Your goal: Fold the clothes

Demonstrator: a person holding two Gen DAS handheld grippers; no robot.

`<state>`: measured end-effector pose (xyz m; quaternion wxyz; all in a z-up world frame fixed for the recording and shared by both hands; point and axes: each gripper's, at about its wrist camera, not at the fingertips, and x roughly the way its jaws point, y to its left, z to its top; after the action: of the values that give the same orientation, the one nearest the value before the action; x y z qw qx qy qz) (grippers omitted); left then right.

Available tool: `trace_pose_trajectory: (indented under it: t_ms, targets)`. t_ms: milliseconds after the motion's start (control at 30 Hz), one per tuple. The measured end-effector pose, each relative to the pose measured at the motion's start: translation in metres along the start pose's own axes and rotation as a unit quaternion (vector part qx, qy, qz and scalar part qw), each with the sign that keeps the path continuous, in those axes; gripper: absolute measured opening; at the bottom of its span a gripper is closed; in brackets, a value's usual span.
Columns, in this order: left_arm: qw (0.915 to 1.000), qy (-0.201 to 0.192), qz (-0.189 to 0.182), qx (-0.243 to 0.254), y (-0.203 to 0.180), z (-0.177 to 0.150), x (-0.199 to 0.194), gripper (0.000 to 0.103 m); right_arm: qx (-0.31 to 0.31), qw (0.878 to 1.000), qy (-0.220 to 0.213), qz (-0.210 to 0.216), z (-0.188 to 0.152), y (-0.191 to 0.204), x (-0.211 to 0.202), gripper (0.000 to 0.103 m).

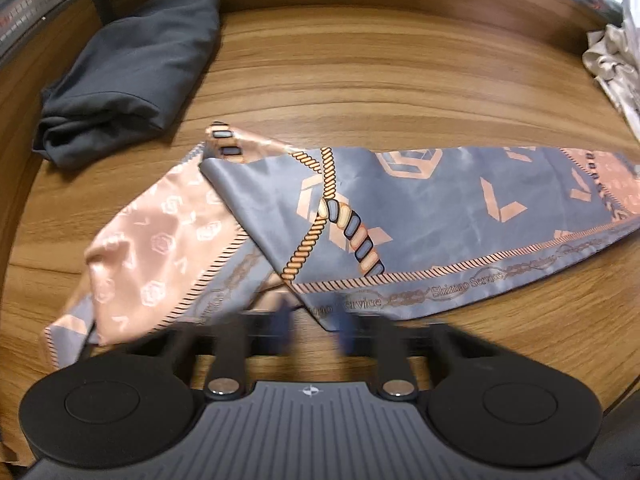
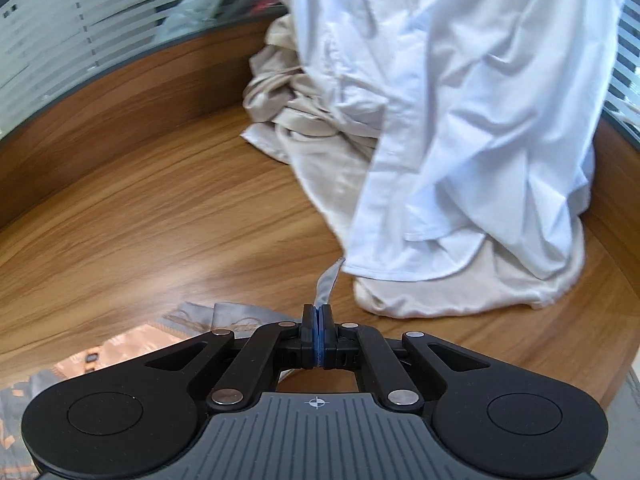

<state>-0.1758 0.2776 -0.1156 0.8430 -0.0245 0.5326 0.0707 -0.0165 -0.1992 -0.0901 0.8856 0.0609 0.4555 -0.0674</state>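
Left gripper [image 1: 312,320]: blurred at the scarf's near hem, jaws reading as together, apparently pinching that edge, though blur hides the contact itself. Right gripper [image 2: 319,320]: jaws together, clamped on a thin grey strip of the scarf [image 2: 326,284], the cloth trailing under and left of the tool.

Scarf [image 1: 400,216] flat on the table [image 1: 360,72], long axis running across the left view, grey-blue panel stretching right, peach end [image 1: 160,240] bunched to the left. Both grips at the near side, left gripper near the middle of the hem, right gripper probably at the far right end. Likely next: carrying one end over along that long axis.

Beyond: folded dark garment [image 1: 128,72] far left, well apart; white shirt [image 2: 460,120] heaped on beige cloth [image 2: 312,140] ahead of the right gripper, near the strip.
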Motion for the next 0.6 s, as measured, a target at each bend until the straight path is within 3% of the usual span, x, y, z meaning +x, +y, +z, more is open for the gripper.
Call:
trace_pose_trajectory:
  t_ms: [333, 600]
  targets:
    - [0.9968, 0.004, -0.059, 0.055, -0.024, 0.011, -0.025, 0.0, 0.026, 0.999, 0.004, -0.047, -0.016, -0.046, -0.006, 0.003]
    - [0.9864, 0.025, -0.099, 0.128, -0.082, 0.005, -0.04, 0.0, 0.046, 0.995, 0.003, -0.083, -0.03, -0.108, -0.016, 0.003]
